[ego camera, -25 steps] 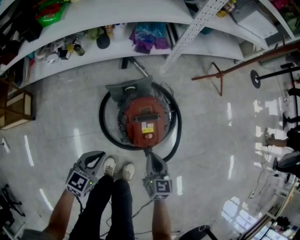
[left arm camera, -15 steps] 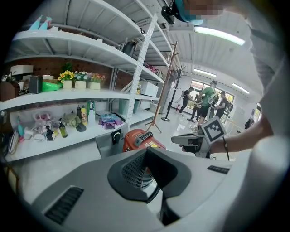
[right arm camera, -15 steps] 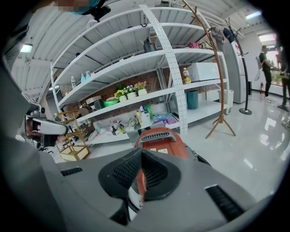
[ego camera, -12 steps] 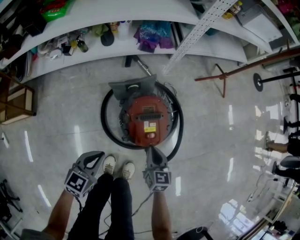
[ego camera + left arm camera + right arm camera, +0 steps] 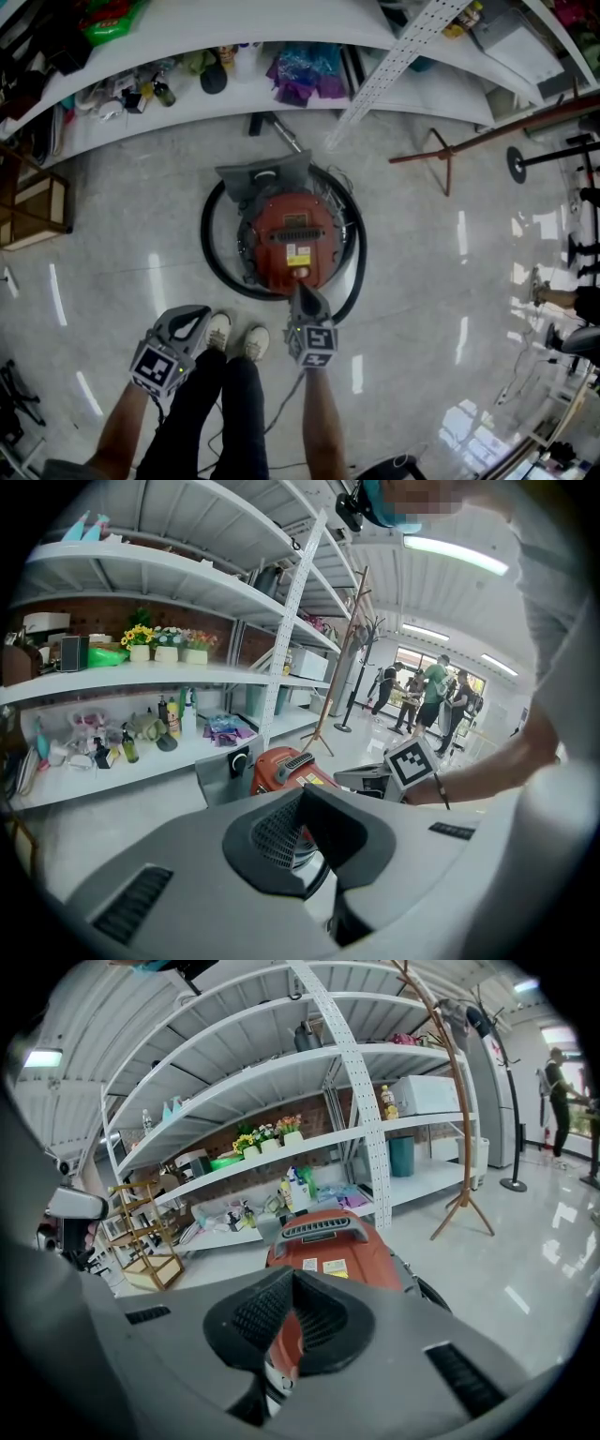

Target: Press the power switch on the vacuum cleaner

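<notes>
A red canister vacuum cleaner (image 5: 292,239) sits on the floor with its black hose (image 5: 211,248) looped around it. A small round pale button (image 5: 301,274) shows at its near end. My right gripper (image 5: 302,292) is shut, and its tip reaches the vacuum's near end right at that button. In the right gripper view the red body (image 5: 328,1246) fills the space just beyond the closed right gripper (image 5: 292,1321). My left gripper (image 5: 192,317) hangs shut and empty to the left, by the person's shoes. The left gripper (image 5: 305,841) looks toward the vacuum (image 5: 286,766) from the side.
A long white shelf (image 5: 187,103) with bottles and a purple bag runs behind the vacuum. A wooden coat stand (image 5: 441,150) lies to the right, and a wooden rack (image 5: 33,211) stands at the left. The person's shoes (image 5: 234,337) are between the grippers. People stand far off (image 5: 431,691).
My right gripper has moved forward toward the vacuum, so its tip now reaches the near end of the red body. The left gripper has stayed in place.
</notes>
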### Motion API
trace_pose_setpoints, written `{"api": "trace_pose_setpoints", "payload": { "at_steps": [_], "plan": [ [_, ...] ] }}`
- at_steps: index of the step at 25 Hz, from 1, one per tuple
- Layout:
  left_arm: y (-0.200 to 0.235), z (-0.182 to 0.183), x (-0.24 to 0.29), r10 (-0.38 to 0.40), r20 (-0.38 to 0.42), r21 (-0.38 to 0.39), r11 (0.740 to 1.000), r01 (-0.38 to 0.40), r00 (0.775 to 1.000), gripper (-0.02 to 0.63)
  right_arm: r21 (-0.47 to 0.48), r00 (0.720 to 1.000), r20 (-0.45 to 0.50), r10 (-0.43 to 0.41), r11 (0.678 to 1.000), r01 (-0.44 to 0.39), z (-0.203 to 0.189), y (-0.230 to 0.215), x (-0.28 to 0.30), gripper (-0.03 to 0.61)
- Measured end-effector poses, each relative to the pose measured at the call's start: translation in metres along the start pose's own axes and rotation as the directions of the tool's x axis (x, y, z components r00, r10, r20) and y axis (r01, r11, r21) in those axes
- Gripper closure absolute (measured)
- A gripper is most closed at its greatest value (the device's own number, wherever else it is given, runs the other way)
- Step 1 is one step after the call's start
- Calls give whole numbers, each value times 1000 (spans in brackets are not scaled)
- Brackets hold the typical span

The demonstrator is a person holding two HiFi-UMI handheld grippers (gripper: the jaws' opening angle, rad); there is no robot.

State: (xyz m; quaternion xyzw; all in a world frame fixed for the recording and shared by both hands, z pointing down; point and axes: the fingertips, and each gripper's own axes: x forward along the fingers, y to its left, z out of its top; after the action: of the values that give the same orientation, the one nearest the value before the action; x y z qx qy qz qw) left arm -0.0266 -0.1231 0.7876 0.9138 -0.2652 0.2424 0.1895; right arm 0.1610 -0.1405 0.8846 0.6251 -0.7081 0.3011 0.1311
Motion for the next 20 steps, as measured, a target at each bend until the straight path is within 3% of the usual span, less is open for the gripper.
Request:
{"api": "trace_pose_setpoints", "payload": {
  "at_steps": [20],
  "plan": [
    [5,-7,1,7,10,14,1000,-7,1000,604,-13,1000,-23,-9,1000,9,-21,-10,34,568]
  ]
}}
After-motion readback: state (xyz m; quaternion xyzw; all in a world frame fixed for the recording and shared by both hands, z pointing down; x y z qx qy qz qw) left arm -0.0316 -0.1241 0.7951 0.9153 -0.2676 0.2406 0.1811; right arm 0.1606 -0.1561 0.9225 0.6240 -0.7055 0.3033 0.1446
